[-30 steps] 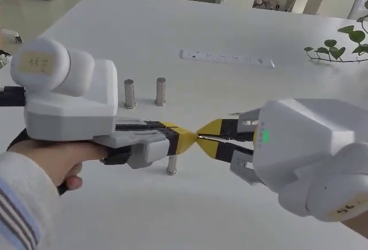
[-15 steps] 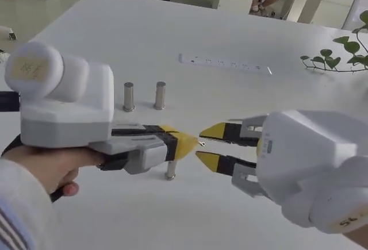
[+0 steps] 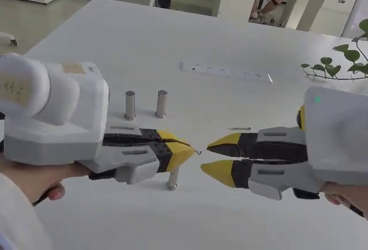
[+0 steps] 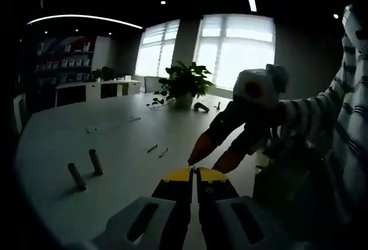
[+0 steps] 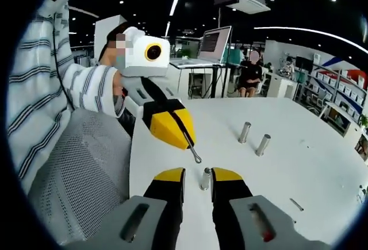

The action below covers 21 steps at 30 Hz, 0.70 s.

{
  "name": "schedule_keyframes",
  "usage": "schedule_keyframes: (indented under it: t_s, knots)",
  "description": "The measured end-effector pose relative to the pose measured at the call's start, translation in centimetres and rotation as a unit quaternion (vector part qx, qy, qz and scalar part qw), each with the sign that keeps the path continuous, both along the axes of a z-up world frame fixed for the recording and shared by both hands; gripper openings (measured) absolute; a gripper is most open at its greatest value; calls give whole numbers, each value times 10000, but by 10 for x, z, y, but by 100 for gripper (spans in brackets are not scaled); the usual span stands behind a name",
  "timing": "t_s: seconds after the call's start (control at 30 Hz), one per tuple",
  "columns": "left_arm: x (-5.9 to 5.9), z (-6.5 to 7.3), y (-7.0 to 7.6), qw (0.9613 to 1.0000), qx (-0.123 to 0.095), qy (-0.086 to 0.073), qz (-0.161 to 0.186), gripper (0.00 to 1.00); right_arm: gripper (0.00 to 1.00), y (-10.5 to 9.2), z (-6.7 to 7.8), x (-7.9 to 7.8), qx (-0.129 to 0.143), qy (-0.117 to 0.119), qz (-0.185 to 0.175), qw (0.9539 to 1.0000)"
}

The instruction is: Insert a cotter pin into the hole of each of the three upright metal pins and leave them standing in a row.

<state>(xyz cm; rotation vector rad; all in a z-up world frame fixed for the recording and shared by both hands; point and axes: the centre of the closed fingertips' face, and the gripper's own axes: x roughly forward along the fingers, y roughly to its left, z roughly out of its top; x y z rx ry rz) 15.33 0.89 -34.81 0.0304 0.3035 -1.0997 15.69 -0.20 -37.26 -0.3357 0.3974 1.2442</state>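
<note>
**Head view.** My left gripper (image 3: 185, 149) reaches in from the left. Its jaws are pressed together on a cotter pin (image 3: 198, 152), and the pin's tip pokes out toward my right gripper (image 3: 207, 156). The right jaws are spread, hold nothing, and sit just apart from that tip. Below the left jaws a metal pin (image 3: 172, 179) stands on the desk (image 3: 190, 37), toward its near edge. A second metal pin (image 3: 130, 105) and a third metal pin (image 3: 161, 103) stand side by side further in. A spare cotter pin (image 3: 240, 128) lies flat between the right gripper and a power strip (image 3: 224, 70) toward the far edge.

As far as I can see, no metal pin has a cotter pin through it. I judge that all three insertions are still to do, with only the first cotter pin in hand.

**Left gripper view.** My left jaws rise pressed together, and the cotter pin at their tips is too small to make out. The right gripper (image 4: 208, 157) faces them with its jaws spread. The second metal pin (image 4: 76, 176) and the third metal pin (image 4: 95, 162) stand upright off to the left.

**Right gripper view.** My right jaws are spread, and the nearest metal pin (image 5: 206, 179) appears upright in the gap between them. Above it the left gripper (image 5: 183, 138) pinches the cotter pin (image 5: 195, 154), which slants down toward that metal pin.

**Change.** A second ago the tips of both grippers met at the cotter pin. Since then the right jaws have opened and drawn back, leaving the cotter pin with the left gripper. The three metal pins stand where they stood.
</note>
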Motion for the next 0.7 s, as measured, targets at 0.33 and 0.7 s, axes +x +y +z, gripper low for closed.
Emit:
schedule_keyframes:
  t_s: [0.33, 0.7]
  knots:
    - [-8, 2, -5, 9986, 172, -253, -422, 0, 13, 2, -4, -13, 218, 686, 375, 9967]
    - [-19, 7, -15, 9925, 286, -808, -877, 0, 11, 6, -1, -22, 467, 924, 366, 9939]
